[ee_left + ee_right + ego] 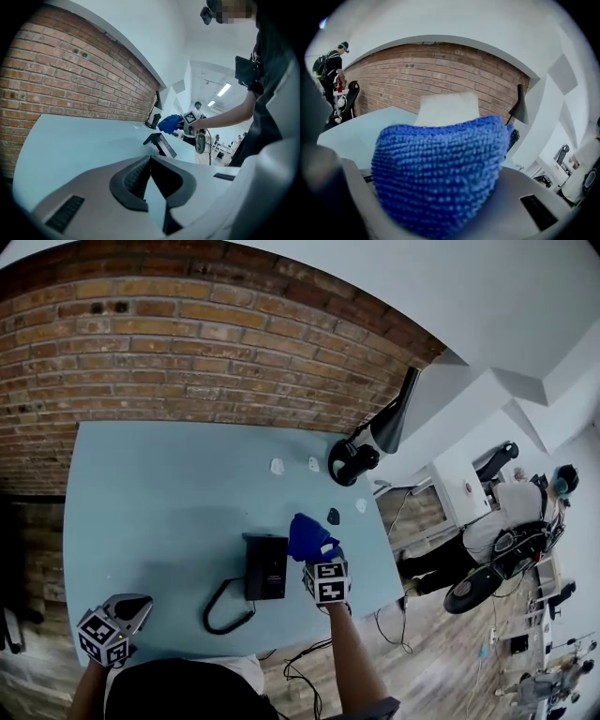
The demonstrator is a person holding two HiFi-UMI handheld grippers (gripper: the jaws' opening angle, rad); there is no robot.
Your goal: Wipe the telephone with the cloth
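A black telephone (265, 566) with a curled cord (225, 611) lies on the light blue table (159, 512) near its front edge. In the left gripper view, the telephone (162, 143) shows tilted. My right gripper (317, 555) is shut on a blue knitted cloth (305, 534) just right of the telephone and slightly above it. That cloth (440, 178) fills the right gripper view and hides the jaws there. My left gripper (129, 611) hangs at the table's front left corner, far from the phone. Its jaws (150, 158) meet at the tips with nothing between them.
Black headphones (352, 463) and a black desk lamp (394, 414) stand at the table's far right. Small white scraps (277, 466) and a dark bit (333, 516) lie beyond the phone. A brick wall (187, 352) backs the table. A person (506, 517) stands beyond the right edge.
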